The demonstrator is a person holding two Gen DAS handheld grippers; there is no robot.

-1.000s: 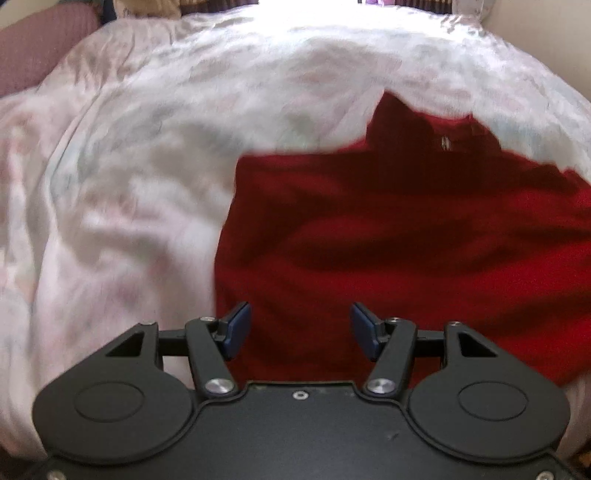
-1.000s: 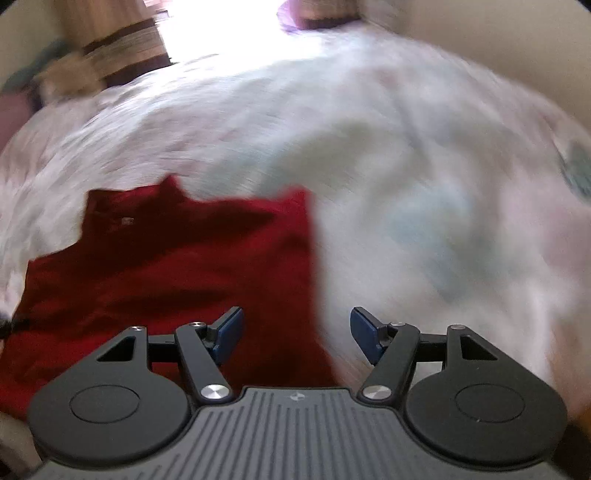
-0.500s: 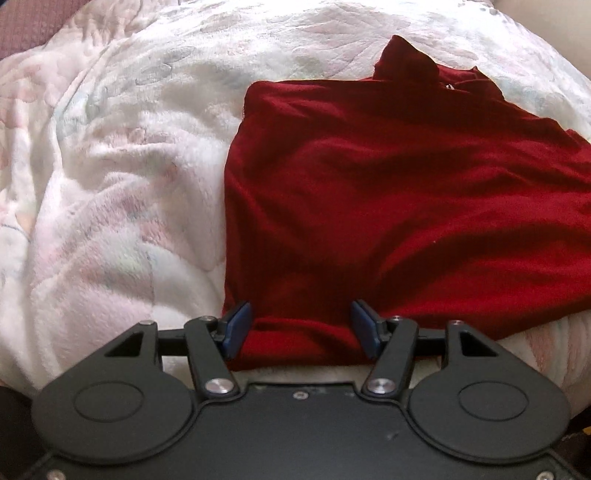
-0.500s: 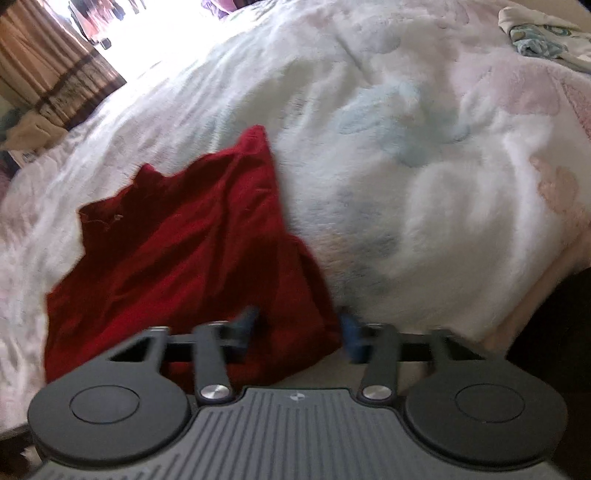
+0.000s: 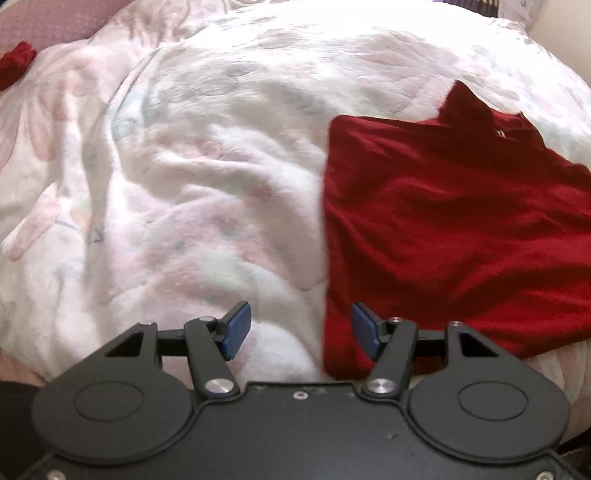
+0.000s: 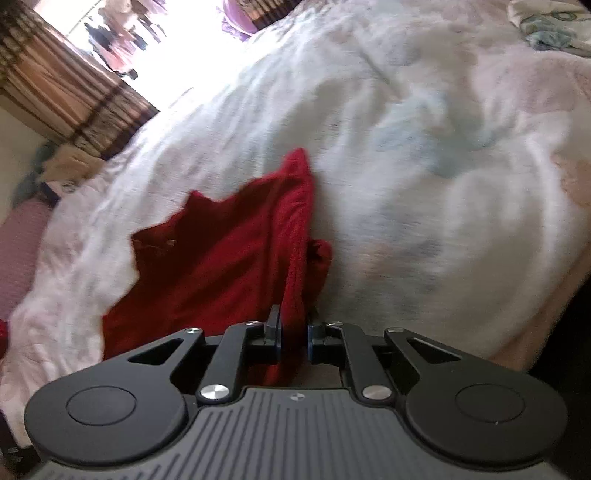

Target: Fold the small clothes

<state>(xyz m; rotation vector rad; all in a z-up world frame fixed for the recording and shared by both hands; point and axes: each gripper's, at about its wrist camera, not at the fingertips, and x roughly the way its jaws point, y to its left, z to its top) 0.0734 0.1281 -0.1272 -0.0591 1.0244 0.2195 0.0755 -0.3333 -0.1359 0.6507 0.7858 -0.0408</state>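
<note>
On the left side of the scene, the left hand-held gripper [image 5: 300, 329] is hovering over the bed [image 5: 184, 192] with its jaws standing wide, gripping nothing; its blue pads [image 5: 236, 329] are straddling the near left edge of the red garment [image 5: 443, 229], one pad over the pale quilt, the other over red cloth. The garment is lying spread on the floral quilt near the bed's front edge, its collar pointing away toward the far side. A second scrap of red cloth [image 5: 14, 62] is showing at the far left, too small to identify.

Moving right, the right hand-held gripper [image 6: 293, 338] is closing its jaws on the garment's near right edge, and a bunched ridge of red fabric is sitting pinched between the pads, pulling taut up toward the far corner [image 6: 299, 162]. A patterned item [image 6: 550, 29] is lying at the top right, well apart.

The garment is looking light, soft and limp, likely a knit that is going to sag and wrinkle rather than hold shape, so it is probably needing support at two points. The sensible place for the left hold is the near left hem corner, matching the right grip, so the fold is staying even.
</note>
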